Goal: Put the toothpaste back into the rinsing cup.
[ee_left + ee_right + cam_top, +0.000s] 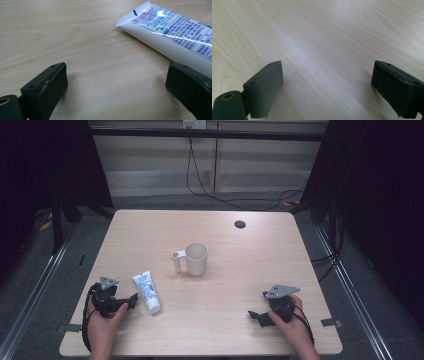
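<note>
1. White tube with blue print, lying flat, crimped end seen past the left gripper jaws, just beside one jaw.
2. Left jaws released, wide apart; right gripper same, bare table between.
3. High view adds cup, well beyond both grippers.

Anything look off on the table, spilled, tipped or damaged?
Nothing stands out. The white mug stands upright mid-table, with no spill around it. The toothpaste tube lies flat beside the left gripper, apparently intact. Both the left and the right gripper rest near the table's front edge, jaws open.
</note>
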Demonstrator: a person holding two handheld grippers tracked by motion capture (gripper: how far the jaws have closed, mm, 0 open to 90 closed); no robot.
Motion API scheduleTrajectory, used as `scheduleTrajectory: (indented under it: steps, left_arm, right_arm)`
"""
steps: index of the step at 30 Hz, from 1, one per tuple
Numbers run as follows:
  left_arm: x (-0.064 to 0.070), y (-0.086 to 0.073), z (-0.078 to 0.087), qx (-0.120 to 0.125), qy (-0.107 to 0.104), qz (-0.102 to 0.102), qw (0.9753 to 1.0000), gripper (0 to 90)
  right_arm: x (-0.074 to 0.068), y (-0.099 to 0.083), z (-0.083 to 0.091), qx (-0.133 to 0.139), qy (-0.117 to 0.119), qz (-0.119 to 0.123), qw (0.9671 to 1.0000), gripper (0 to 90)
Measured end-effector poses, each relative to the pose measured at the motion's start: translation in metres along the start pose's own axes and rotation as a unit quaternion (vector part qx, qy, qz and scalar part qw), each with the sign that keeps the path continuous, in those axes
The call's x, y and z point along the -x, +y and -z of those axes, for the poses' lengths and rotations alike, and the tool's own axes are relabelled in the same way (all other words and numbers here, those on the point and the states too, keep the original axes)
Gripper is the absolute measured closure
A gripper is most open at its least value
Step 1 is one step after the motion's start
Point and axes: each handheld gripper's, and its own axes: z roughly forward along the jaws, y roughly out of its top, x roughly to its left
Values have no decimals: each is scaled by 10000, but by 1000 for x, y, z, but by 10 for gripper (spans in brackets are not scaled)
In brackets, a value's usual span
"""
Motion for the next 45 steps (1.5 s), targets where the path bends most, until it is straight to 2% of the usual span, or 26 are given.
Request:
scheduleTrajectory:
  steps: [8,13,14,15,18,20,22,24,26,30,35,40,45]
  left_arm:
    - [-1,0,0,19,-56,-3,10000,39]
    - [-5,9,3,-362,-73,-56,9993,104]
    - [-5,11,4,-452,-63,-26,9990,162]
    - [-6,13,5,-513,-86,36,9986,162]
    - [-12,21,4,-778,-268,265,9963,164]
    - [-15,27,4,-950,-354,338,9943,171]
    - [-17,32,3,-1146,-409,451,9915,174]
    - [-18,37,2,-1294,-560,598,9882,201]
    - [-20,42,1,-1456,-704,807,9835,216]
    - [-20,50,0,-1645,-742,894,9795,217]
    - [-22,60,2,-1759,-728,998,9766,217]
    - [-20,71,4,-1801,-709,939,9766,217]
    - [-12,82,4,-1831,-775,914,9758,216]
  right_arm:
    - [0,0,0,-8,2,-11,10000,99]
    - [0,0,0,2,-1,1,10000,99]
    - [0,0,0,-8,2,-11,10000,99]
    - [0,0,0,-8,2,-11,10000,99]
    - [0,0,0,-1,0,-3,10000,99]
    - [0,0,0,-7,3,-8,10000,99]
    - [0,0,0,1,0,0,10000,99]
    - [0,0,0,-1,1,-1,10000,99]
    - [0,0,0,1,1,0,10000,99]
    - [0,0,0,1,1,-1,10000,99]
    - [0,0,0,-2,4,-3,10000,99]
    - [0,0,0,1,1,0,10000,99]
    - [0,0,0,-4,3,-8,10000,99]
